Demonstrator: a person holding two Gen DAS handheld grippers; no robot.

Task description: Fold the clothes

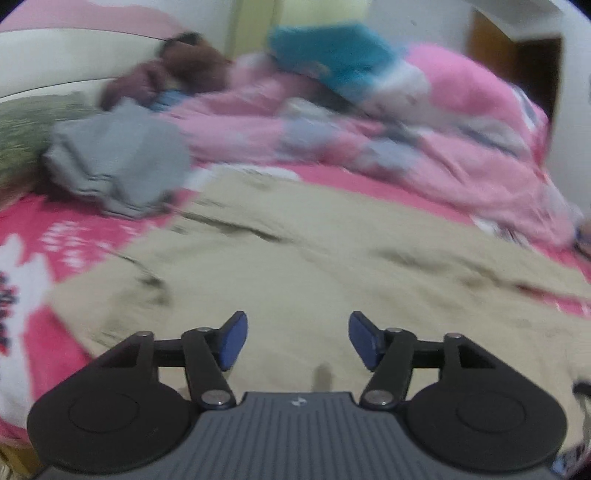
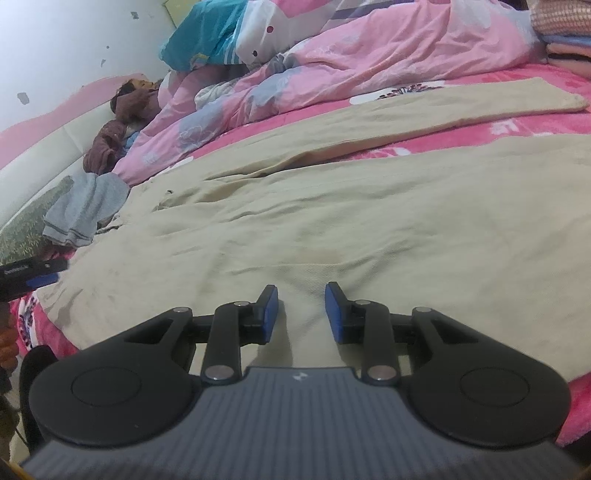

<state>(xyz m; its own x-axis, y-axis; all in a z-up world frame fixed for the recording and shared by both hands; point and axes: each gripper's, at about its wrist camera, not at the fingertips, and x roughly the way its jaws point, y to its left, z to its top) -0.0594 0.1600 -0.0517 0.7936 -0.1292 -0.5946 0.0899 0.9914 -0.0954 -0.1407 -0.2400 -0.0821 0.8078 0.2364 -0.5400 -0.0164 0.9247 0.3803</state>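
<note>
Beige trousers [image 1: 314,258] [image 2: 369,221] lie spread over a pink patterned bed sheet [image 1: 44,240] [image 2: 517,129], with one leg stretching to the far right. My left gripper [image 1: 297,339] hangs over the near part of the beige cloth, its jaws wide apart and empty; that view is blurred. My right gripper [image 2: 301,314] sits low over the trousers with a narrow gap between its blue pads; the cloth under it looks flat, not pinched. The left gripper [image 2: 44,275] also shows at the left edge of the right wrist view.
A crumpled grey garment [image 1: 118,162] [image 2: 85,210] lies beside the trousers, next to a green pillow [image 1: 22,136]. Behind are a bunched pink duvet [image 1: 461,147] [image 2: 369,55], a teal cloth [image 1: 332,55], a brown garment [image 2: 122,122] and a folded stack [image 2: 565,33].
</note>
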